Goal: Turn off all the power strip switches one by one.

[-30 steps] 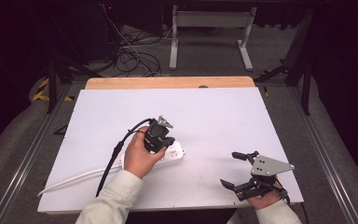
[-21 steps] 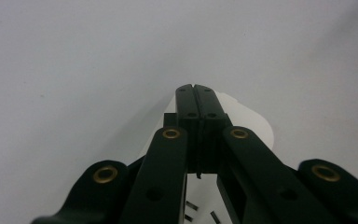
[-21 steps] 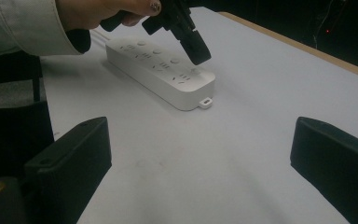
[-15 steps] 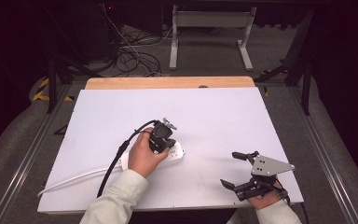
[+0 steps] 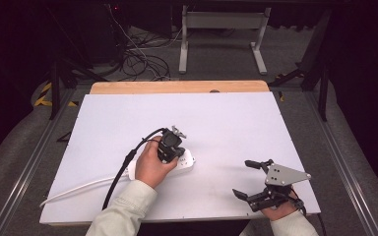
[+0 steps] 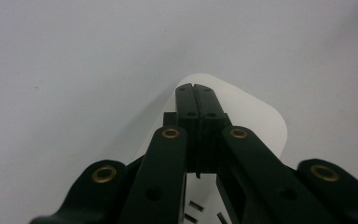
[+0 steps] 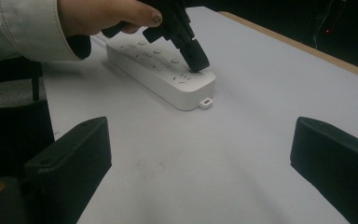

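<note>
In the high view, the right gripper (image 5: 250, 179) sits at the lower right of the frame, near the bottom edge of the white table (image 5: 236, 123), its jaws spread wide with nothing between them. The right gripper view shows those two black jaws at the lower left and lower right corners, bare tabletop between.

Farther up, just left of centre in the high view, the left gripper (image 5: 173, 147) is held in the left hand (image 5: 150, 167), a pale sleeve (image 5: 123, 214) running down to the bottom edge. Its jaws are pressed together, pinching nothing, and their tips point down onto the white power strip (image 5: 186, 161). The strip lies flat on the table, sockets up; in the right gripper view (image 7: 168, 77) it sits at upper centre, the closed tips at its near end.

Beyond the table's far wooden edge (image 5: 177, 87), cables (image 5: 138, 54) lie on the dark floor.
</note>
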